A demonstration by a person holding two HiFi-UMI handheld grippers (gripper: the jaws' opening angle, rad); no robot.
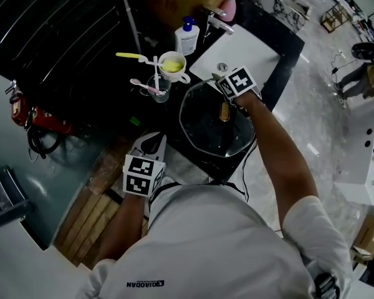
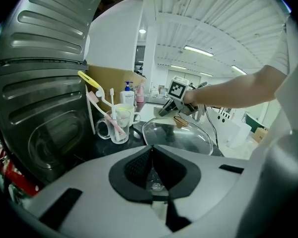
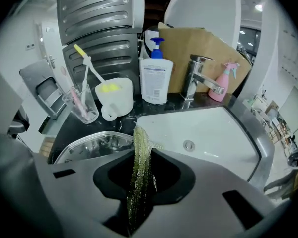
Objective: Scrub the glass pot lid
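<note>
Round glass pot lid sits on the dark desk beside the white sink. Left gripper: fingers closed, apparently on the lid's near rim, steadying it. Right gripper: fingers clamp a yellow-green scrub pad, poised at the lid's far rim. No suds visible. My read: scrubbing barely started, most of the glass and the rinse still to do.

Counted: 1 glass pot lid; 1 green scouring pad between right gripper fingers. Beyond those fingers: 1 pump bottle, 1 spray bottle, 1 faucet, 1 mug, 1 glass cup, 3 toothbrushes.
</note>
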